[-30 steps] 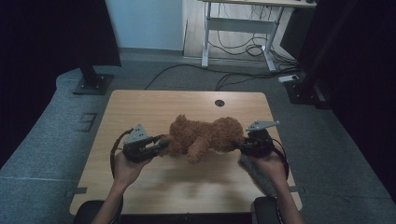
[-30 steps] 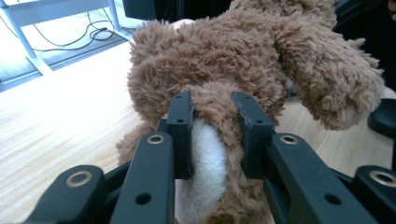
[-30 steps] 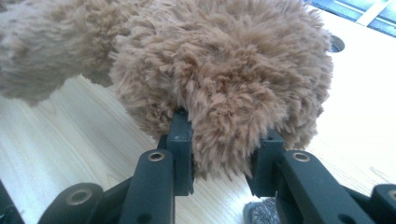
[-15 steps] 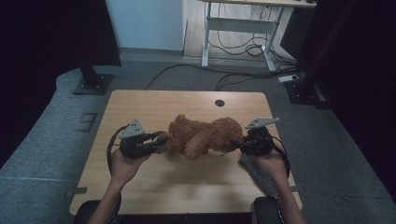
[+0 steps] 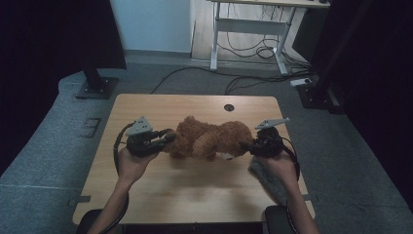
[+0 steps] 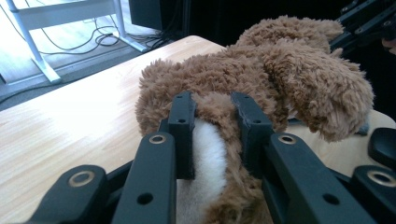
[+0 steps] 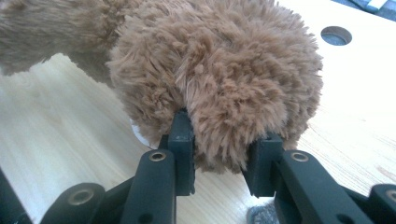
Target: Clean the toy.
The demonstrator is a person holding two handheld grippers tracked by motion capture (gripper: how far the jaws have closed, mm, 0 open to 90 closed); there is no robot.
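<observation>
Two grippers hold one brown plush teddy bear (image 5: 209, 139) between them at the middle of the wooden desk (image 5: 160, 195). The left gripper (image 5: 163, 139) comes in from nine o'clock; in the left gripper view its jaws pinch a limb of the bear with a pale cream sole (image 6: 208, 158), the fur bulging around both black pads. The right gripper (image 5: 247, 145) comes in from three o'clock, and in the right gripper view its jaws are clamped on a rounded, shaggy end of the toy (image 7: 219, 88), which hangs just over the desk top. Neither pair of jaws is spread free or fully pressed together; each is closed on plush.

Compared with a second ago, the left hand (image 5: 131, 163) has drawn slightly outward and upward, toward nine o'clock, while the right hand (image 5: 275, 163) has hardly shifted. The bear now looks a little more stretched along the three-to-nine line, its middle sagging toward the desk. I judge that the work is a two-handed lift or pull of the toy, with both grips secure and the bear about to come clear of the desk.

A grey fuzzy cloth (image 5: 268, 178) lies under the right forearm at about five o'clock, and a cable hole (image 5: 229, 107) sits at twelve.
</observation>
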